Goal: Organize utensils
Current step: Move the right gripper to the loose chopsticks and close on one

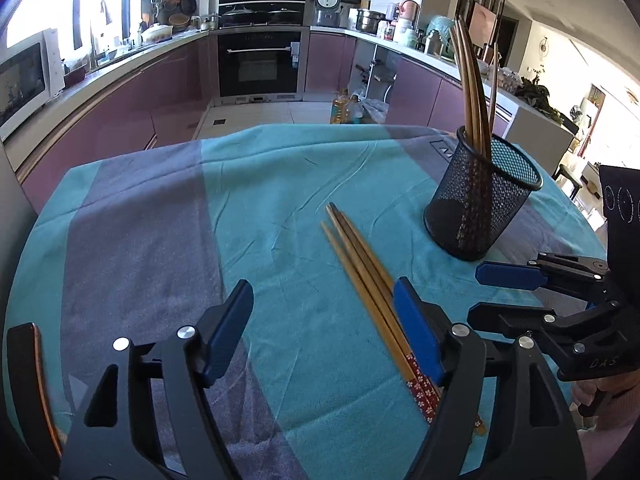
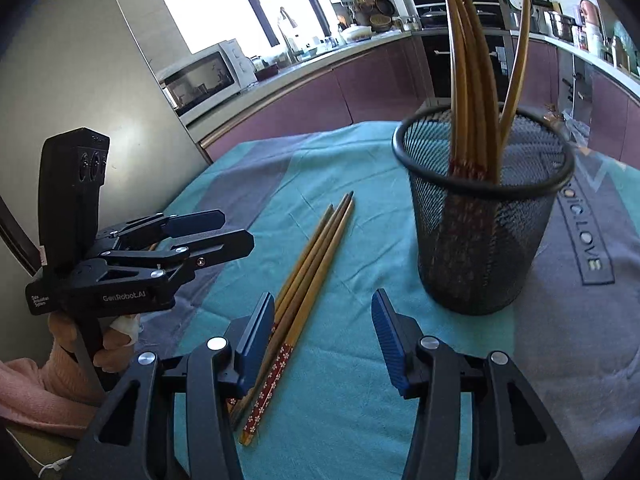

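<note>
So there's a table covered with a teal and grey-purple striped cloth (image 1: 168, 216), and on it a bundle of loose wooden chopsticks with red flower-patterned handles (image 1: 360, 264) lying flat, tips pointing away toward the kitchen. Just past them, a bit to the right, stands a black wire-mesh cup (image 2: 484, 216), upright, with more of the same wooden chopsticks (image 2: 468, 80) standing in it and fanning out over the rim. The left gripper (image 1: 324, 312) has its blue-padded fingers spread wide with nothing pinched; the loose chopsticks run right along the inside of its right finger (image 1: 418, 332), can't tell if they actually touch. The right gripper (image 2: 322, 336) is spread too, empty, with the chopstick handles passing beside its left finger (image 2: 256, 344). Both grippers sit low over the cloth, close side by side.
</note>
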### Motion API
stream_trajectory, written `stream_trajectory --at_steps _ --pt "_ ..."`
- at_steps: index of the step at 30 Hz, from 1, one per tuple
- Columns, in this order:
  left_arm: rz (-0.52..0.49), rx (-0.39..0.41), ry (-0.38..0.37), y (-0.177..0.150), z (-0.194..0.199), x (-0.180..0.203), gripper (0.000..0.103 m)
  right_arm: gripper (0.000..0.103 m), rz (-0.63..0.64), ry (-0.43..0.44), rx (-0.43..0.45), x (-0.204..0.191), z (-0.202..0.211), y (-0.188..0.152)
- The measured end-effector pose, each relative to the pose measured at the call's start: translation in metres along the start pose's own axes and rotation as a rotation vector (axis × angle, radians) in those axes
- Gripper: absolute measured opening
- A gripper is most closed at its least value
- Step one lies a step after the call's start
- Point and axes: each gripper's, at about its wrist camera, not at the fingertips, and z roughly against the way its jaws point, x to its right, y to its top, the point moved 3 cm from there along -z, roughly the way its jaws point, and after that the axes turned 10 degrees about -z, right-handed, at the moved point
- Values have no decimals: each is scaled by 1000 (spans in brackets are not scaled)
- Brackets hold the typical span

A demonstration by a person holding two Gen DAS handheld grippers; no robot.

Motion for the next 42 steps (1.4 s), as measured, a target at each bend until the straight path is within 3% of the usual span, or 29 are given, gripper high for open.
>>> stream_trajectory --at_steps 16,42 --pt "-31 -110 -17 -5 -40 22 64 51 -31 -23 -22 5 -11 -14" --pt "-36 -107 -48 -6 -49 22 58 52 29 -59 -37 -8 -26 -8"
